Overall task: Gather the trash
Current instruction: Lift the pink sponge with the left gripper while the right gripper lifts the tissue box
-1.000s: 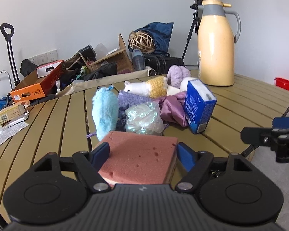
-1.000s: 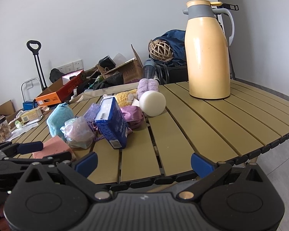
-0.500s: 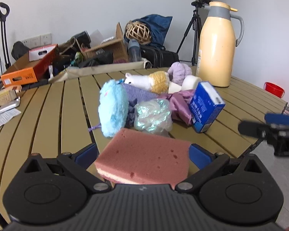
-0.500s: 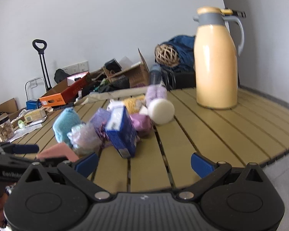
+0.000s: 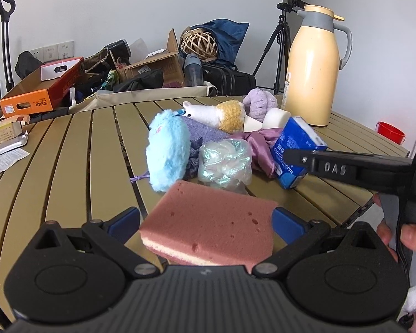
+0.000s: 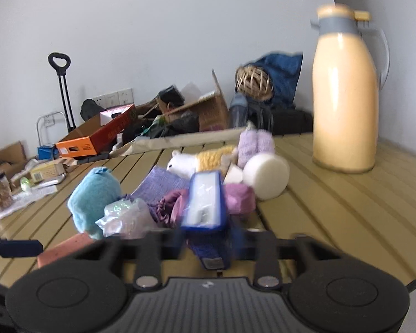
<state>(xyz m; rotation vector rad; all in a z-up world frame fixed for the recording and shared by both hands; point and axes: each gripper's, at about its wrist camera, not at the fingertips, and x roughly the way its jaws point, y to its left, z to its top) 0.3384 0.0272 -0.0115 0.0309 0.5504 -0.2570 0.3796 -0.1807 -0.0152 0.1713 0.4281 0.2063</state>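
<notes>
A pink sponge (image 5: 208, 219) with a pale underlayer lies flat near the slatted table's (image 5: 69, 161) front edge. Just behind it sits a crumpled, iridescent clear plastic bag (image 5: 224, 163). To the bag's right, a blue tissue pack (image 5: 296, 149) with a white top stands tilted near the table's right edge, lettered "HANDKERCHIEF" on its side. In the right wrist view the pack (image 6: 206, 208) looks blurred.
</notes>
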